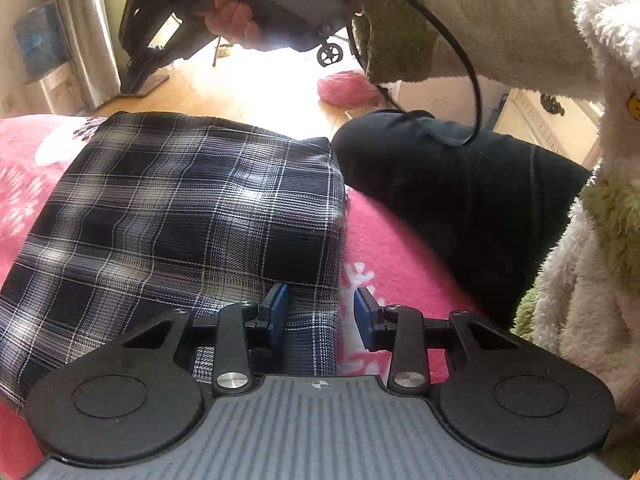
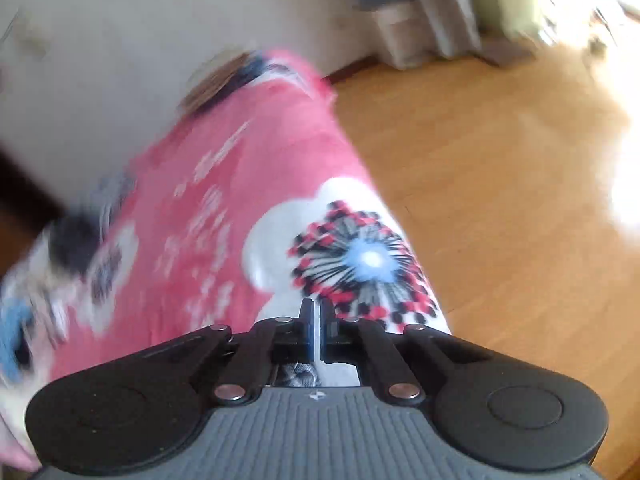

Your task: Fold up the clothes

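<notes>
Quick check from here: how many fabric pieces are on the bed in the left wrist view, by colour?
Plaid navy-and-white garment: 1
Black garment: 1
Pink floral blanket underneath both: 1
Total: 3

The left gripper is open over the plaid garment's edge.

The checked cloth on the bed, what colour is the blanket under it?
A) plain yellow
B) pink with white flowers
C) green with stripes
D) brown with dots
B: the checked cloth lies on a pink blanket with white flower prints showing beside it.
</notes>
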A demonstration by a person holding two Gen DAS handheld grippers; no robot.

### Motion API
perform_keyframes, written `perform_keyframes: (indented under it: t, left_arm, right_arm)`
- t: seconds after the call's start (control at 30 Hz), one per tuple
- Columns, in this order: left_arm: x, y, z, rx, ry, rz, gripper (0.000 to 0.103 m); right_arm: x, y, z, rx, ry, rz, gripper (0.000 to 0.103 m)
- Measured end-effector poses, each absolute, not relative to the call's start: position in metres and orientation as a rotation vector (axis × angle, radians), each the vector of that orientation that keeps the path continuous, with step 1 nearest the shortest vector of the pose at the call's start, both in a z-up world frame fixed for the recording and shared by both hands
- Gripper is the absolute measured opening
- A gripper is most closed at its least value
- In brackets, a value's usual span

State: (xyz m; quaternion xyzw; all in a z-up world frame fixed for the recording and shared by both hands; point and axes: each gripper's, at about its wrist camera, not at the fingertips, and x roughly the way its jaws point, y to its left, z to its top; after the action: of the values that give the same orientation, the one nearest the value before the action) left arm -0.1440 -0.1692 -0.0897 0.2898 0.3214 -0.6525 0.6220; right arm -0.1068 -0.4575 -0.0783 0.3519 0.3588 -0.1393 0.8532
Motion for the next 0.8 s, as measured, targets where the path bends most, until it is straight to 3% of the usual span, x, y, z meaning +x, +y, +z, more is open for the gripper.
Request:
perform_keyframes:
  t: [0.13, 0.2, 0.23, 0.27, 0.33, 0.37, 0.7, 0.8]
  left_arm:
    - [-0.146, -0.171, -0.090, 0.673, 0.731, -1.499, 0.035]
    - [-0.146, -0.171, -0.090, 0.673, 0.730, -1.498, 0.035]
    - [-0.147, -0.171, -0.090, 0.673, 0.730, -1.498, 0.035]
    - [-0.147, -0.171, -0.089, 0.674, 0.729, -1.497, 0.035]
    - [-0.147, -0.172, -0.089, 0.676, 0.729, -1.498, 0.035]
    - [-0.147, -0.172, -0.090, 0.676, 0.728, -1.498, 0.035]
    - [-0.146, -0.169, -0.091, 0.671, 0.730, -1.502, 0.035]
    - [-0.144, -0.166, -0.090, 0.670, 0.730, -1.502, 0.035]
  right_arm:
    - [-0.089, -0.455, -0.083, 0.746, 0.825, -0.234, 0.009]
    - [-0.076, -0.446, -0.085, 0.711, 0.874, -0.199, 0.052]
    - [-0.071, -0.441, -0.088, 0.696, 0.893, -0.185, 0.053]
    - [-0.067, -0.436, -0.090, 0.682, 0.910, -0.172, 0.047]
    - [-0.069, -0.433, -0.093, 0.696, 0.903, -0.164, 0.013]
    - [-0.072, -0.434, -0.094, 0.718, 0.891, -0.163, 0.006]
    - [-0.117, -0.487, -0.143, 1.460, 0.686, -0.238, 0.000]
    - [-0.117, -0.487, -0.150, 1.505, 0.709, -0.233, 0.002]
